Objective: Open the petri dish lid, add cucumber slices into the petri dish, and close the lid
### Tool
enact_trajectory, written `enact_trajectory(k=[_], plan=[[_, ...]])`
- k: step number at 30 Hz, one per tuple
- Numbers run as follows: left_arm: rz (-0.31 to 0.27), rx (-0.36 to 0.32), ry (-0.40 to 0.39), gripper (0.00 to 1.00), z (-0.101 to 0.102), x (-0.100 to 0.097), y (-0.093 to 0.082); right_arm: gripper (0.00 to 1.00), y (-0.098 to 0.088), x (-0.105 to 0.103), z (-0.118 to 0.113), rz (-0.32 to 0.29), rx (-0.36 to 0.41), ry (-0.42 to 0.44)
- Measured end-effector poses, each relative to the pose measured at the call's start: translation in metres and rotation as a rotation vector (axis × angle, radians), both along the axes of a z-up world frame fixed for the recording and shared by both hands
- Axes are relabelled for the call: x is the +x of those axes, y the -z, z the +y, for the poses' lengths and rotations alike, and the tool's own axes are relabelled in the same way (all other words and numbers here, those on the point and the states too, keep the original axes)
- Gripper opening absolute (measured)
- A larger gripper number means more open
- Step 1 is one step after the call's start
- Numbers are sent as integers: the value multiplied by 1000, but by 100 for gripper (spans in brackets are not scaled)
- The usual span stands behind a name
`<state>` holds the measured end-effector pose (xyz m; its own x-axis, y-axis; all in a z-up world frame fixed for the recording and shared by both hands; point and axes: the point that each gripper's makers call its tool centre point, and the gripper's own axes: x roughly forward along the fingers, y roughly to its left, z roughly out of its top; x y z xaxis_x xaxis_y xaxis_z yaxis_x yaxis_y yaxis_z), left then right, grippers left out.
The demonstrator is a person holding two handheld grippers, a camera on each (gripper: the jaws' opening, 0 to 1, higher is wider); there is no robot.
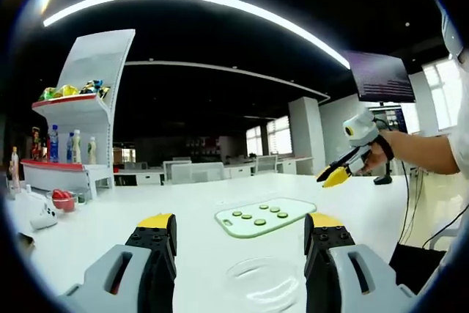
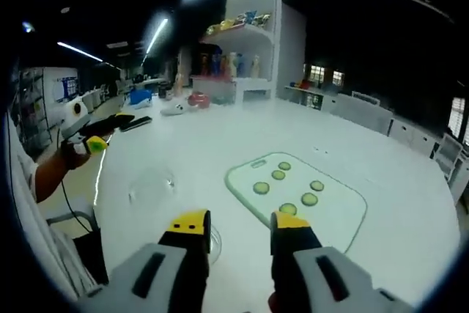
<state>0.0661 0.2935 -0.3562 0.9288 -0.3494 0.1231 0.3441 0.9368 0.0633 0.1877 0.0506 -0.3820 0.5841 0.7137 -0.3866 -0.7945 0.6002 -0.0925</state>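
A clear petri dish [image 1: 264, 281] lies on the white table [image 1: 183, 203] just ahead of my left gripper [image 1: 239, 231], whose jaws stand wide apart with nothing in them. Behind the dish, a pale green cutting board [image 1: 292, 219] carries several cucumber slices [image 1: 259, 222]. At the right, a hand holds my right gripper [image 1: 334, 175] in the air above the table. In the right gripper view, my right gripper [image 2: 239, 226] is open and empty above the near edge of the cutting board [image 2: 337, 214] with its cucumber slices [image 2: 278, 175]. The faint petri dish [image 2: 150, 182] lies left of the board, and the left gripper [image 2: 94, 137] hovers beyond it.
A white shelf [image 1: 88, 100] with bottles and snack packs stands at the table's far left, with a red container [image 1: 63, 199] and small white items beside it. A dark monitor [image 1: 379, 77] hangs at the right. A clear curved edge [image 2: 215, 243] shows beside my right gripper's jaw.
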Motion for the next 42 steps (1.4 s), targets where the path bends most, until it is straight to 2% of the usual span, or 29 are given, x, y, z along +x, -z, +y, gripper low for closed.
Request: enact_trajectory(k=[4,11,17,23,30,38,42], plan=[[-6,-3,-1,71,-1,3,-3,34,-7,1,-12,-32,46,56],[0,-9,-3,71,-3,8,-1,34,-21,5,-52,-90,148,228],[-5,-16,-13,71,0,10,-4,35,-33,7,-96,-192,149,354],[-20,-37,-29,71,7,14,-9,35,-36,-10,-135,-240,137,441],[-26,-40,-27,71,5,15,-13,37,-44,-24,-174,-280,194,535],[-28,-51,-47,71,9,14,-14,40,-56,-47,-206,-332,268,628],[-26,-55,-61,71,13,14,-13,40,-56,-53,-222,-351,275,660]])
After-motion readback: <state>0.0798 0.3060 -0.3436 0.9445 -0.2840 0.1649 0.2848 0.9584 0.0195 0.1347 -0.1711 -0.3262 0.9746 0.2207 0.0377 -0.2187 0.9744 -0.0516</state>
